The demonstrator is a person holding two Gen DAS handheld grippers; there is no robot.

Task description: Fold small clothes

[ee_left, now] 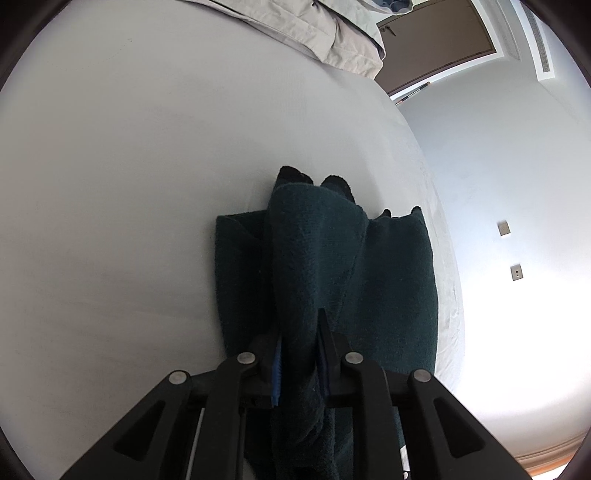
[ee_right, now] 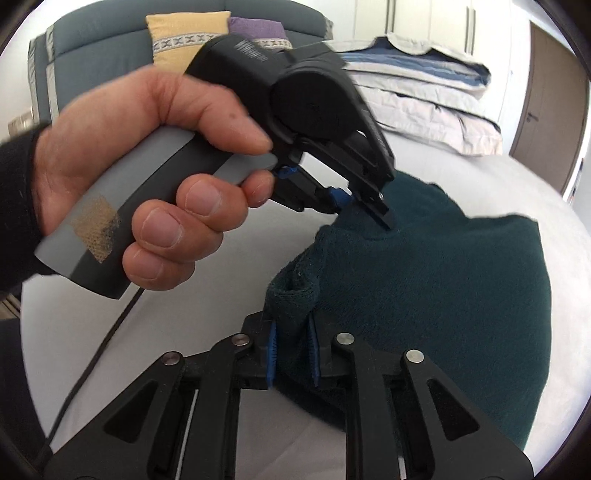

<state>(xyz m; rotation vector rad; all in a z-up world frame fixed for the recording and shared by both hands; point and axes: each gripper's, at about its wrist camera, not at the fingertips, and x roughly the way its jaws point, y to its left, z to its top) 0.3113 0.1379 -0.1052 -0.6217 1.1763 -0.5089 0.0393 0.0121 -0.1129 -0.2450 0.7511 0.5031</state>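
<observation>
Holding a raised fold of the dark green garment (ee_left: 388,280) on the bed (ee_left: 110,184), your left hand-held gripper (ee_left: 299,332) was clamped on it; your right hand-held gripper (ee_right: 291,339) pinched its rolled corner. The bed's edge ran just beside the garment.

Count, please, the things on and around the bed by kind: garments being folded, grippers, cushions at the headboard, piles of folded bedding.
Dark green garment: 1
Grippers: 2, the left gripper and the right gripper
Cushions: 2, a yellow cushion and a purple cushion
Pile of folded bedding: 1
Total: 6
</observation>
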